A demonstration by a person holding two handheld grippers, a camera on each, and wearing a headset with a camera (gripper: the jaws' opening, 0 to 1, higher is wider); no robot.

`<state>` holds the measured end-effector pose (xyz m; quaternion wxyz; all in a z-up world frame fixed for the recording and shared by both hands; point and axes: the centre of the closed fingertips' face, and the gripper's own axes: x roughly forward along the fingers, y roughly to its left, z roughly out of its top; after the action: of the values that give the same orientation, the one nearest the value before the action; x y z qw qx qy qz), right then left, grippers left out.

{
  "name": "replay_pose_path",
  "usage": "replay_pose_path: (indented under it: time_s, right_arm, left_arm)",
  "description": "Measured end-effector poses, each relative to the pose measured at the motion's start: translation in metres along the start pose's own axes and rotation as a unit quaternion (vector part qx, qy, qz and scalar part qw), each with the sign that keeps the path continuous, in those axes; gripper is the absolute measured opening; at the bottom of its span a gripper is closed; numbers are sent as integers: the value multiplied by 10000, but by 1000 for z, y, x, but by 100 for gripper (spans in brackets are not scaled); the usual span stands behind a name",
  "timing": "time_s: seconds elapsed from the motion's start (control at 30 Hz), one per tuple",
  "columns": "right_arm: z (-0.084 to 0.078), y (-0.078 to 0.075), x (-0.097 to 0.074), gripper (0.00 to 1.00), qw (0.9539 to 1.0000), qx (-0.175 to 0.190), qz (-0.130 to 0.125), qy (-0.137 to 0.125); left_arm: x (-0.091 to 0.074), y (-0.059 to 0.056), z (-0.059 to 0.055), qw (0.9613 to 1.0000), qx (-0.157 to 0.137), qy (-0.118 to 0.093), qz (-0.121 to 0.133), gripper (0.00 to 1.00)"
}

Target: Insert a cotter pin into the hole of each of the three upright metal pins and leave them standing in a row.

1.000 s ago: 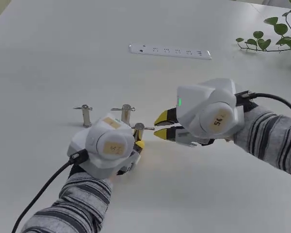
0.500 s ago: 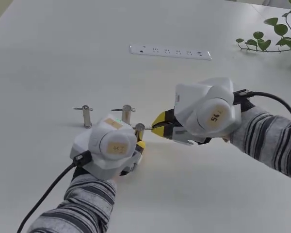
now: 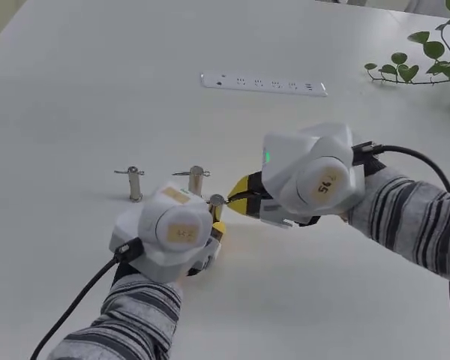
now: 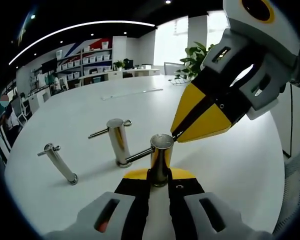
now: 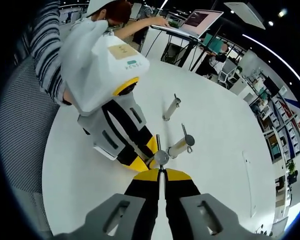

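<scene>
White table [image 3: 97, 90]; silver metal pins [image 3: 135, 184]; left gripper [image 3: 216, 217], right gripper [image 3: 231, 204] white, yellow-black; sleeves [image 3: 412, 217] grey-striped.

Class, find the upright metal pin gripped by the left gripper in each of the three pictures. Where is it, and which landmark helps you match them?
Head view: the gripped pin stands at the centre, between left gripper and right gripper.
Left gripper view: low centre, between that view's own jaws.
Right gripper view: centre, just past its own jaw tips.
Shared landmark: the neighbouring pin, cotter pin already through it.
</scene>
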<state>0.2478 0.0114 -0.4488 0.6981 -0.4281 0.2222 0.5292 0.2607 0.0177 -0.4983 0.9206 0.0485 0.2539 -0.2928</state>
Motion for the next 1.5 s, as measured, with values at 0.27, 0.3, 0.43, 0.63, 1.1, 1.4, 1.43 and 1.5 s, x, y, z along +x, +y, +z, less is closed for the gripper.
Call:
replay_pose_path:
  time_s: [0.27, 0.3, 0.43, 0.63, 1.1, 1.4, 1.43, 1.5]
  right_arm:
    - [-1, 0, 0, 0, 10000, 30, -19, -10]
    - [0, 0, 0, 0, 10000, 30, -6, -18]
    - [1, 3, 2, 0, 10000, 63, 15, -43]
    - [1, 6, 5, 9, 9997, 217, 38, -64]
    - [7, 5, 17, 11, 9829, 1704, 521, -461]
    - [9, 3, 20, 9, 9733, 2112, 613, -660]
    - [9, 3, 20, 9, 9722, 2150, 633, -681]
    - [10, 4, 20, 9, 9708, 2190, 659, -718]
  left_arm:
    - [1, 0, 0, 10000, 49, 2, 48, 10]
    - [1, 0, 0, 10000, 73, 0, 50, 10]
    - [0, 0, -1, 9999, 88, 19, 59, 12]
    - [-3, 2, -2, 9999, 117, 66, 78, 24]
    - [-26, 6, 7, 10000, 44, -56, -7, 40]
    - [-40, 12, 10, 9996, -247, -126, -21, 45]
    - [-41, 13, 10, 9997, -212, -104, -8, 46]
    - [-44, 11, 10, 9996, -233, -118, -41, 47]
